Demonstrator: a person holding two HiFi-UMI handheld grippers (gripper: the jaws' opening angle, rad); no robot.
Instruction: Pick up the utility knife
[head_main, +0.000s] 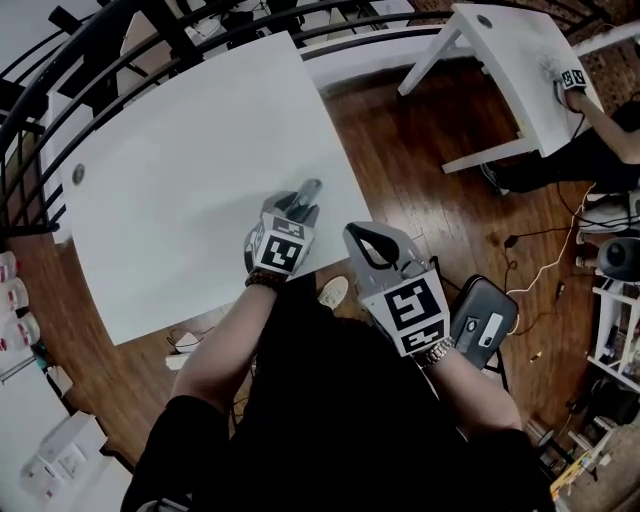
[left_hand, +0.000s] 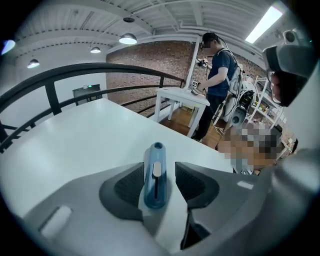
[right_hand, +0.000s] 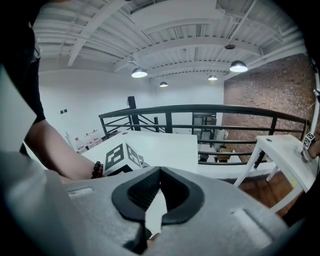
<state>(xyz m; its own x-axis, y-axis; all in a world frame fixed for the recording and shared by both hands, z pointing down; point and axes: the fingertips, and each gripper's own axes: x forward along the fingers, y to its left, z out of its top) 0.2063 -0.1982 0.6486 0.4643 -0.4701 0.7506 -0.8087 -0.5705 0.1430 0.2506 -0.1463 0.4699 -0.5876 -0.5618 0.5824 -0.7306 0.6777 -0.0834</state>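
The utility knife (head_main: 309, 189), blue-grey with a pale slider, lies on the white table (head_main: 180, 180) near its right-hand edge. My left gripper (head_main: 298, 207) is down over it, its jaws on either side of the handle. In the left gripper view the knife (left_hand: 155, 175) sits lengthwise between the dark pads, and a strip of white table shows between it and the right pad (left_hand: 196, 184), so my left gripper (left_hand: 159, 165) is open. My right gripper (head_main: 368, 240) hovers off the table's edge over the floor, and in its own view my right gripper (right_hand: 160, 170) is shut and empty.
A black railing (head_main: 60, 70) curves round the table's far side. A second white table (head_main: 510, 70) stands at the back right with a person (left_hand: 217, 70) working at it. A dark case (head_main: 485, 325) and cables lie on the wooden floor at the right.
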